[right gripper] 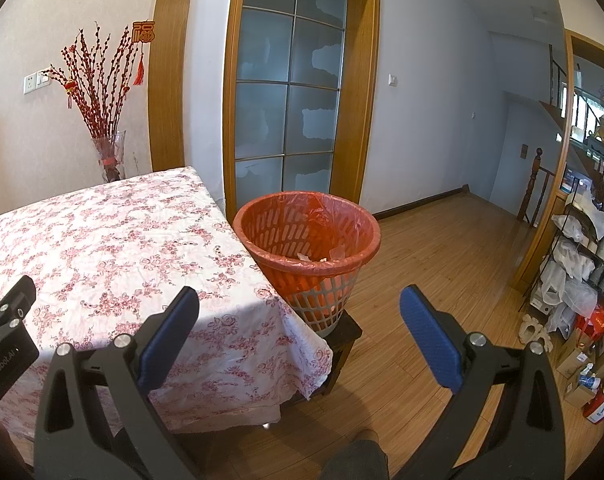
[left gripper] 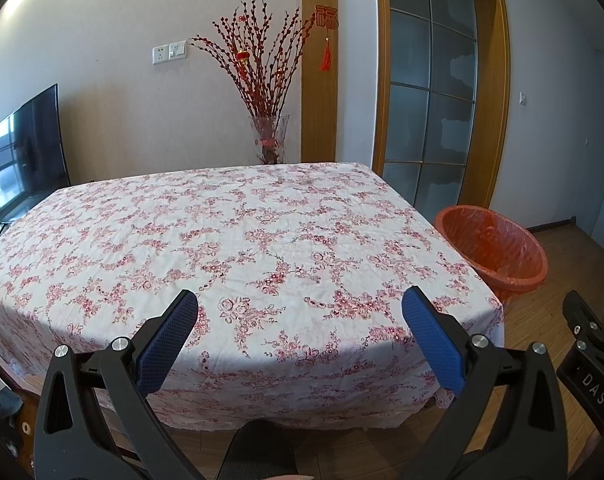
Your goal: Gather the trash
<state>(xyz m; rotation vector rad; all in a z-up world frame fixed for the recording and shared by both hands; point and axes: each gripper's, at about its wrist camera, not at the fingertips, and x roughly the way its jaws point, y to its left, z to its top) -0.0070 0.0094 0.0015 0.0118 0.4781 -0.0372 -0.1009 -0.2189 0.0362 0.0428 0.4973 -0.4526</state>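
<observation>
Wastebasket [right gripper: 307,248] unlabelled; tongs [right gripper: 300,308] read "GenRobot.AI".

Left gripper [left gripper: 300,304] with blue-padded fingers spread wide above pink floral tablecloth [left gripper: 238,248]; orange-lined plastic trash basket [left gripper: 491,246] just beside table's right edge; right gripper [left gripper: 585,332] partly visible at right

1. The left wrist view looks forward from the near edge of the table draped in a white cloth with pink flowers [left gripper: 262,240], facing the far wall, raised and angled down across it.
2. The right wrist view sits further right, at the table's near right corner, facing the red-lined plastic mesh wastebasket [right gripper: 307,240] and the frosted-glass sliding door in a wooden frame [right gripper: 290,80].
3. Both views share the table, the basket, the door and the glass vase of red branches [left gripper: 268,136].
</observation>
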